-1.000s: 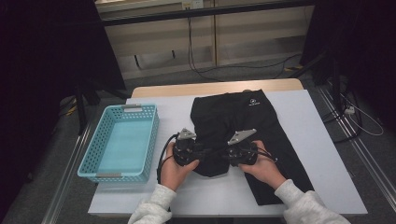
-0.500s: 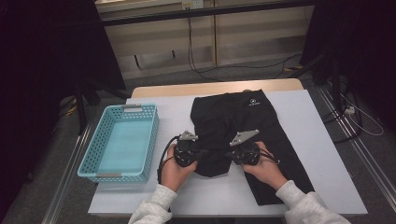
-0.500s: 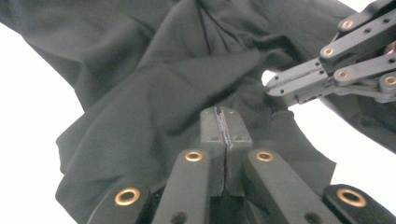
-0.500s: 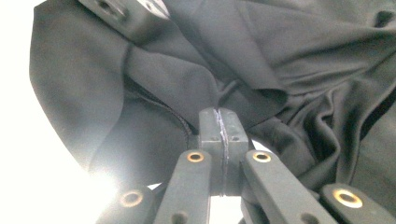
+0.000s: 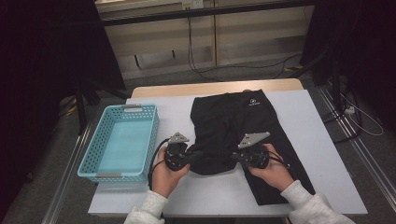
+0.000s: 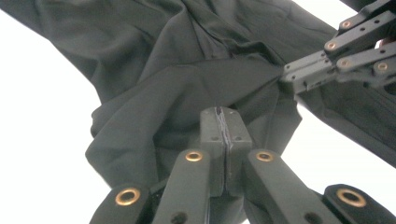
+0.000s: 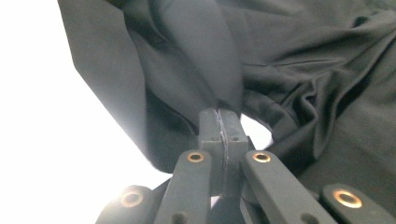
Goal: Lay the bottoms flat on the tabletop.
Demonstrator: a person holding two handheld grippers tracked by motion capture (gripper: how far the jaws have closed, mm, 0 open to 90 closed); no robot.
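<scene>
Both grippers have just closed on the black trousers [image 5: 233, 126] spread on the white worktop [image 5: 327, 154]: the left gripper [image 5: 201, 154] and right gripper [image 5: 232, 157] each pinch the near leg's hem between them and lift it, apparently starting a fold.

Light grey, fleecy-looking sleeves are covering both forearms down to the wrists. The left gripper [image 5: 200, 154] and the right gripper [image 5: 235, 157] are both showing round black bodies, each one carrying a grey three-cornered plate on top. A black cable is looping away from the left one. Up close, the flat matt-black jaw links are showing brass-coloured rivets at their joints, and small dark screw holes are dotting the square tips.
</scene>
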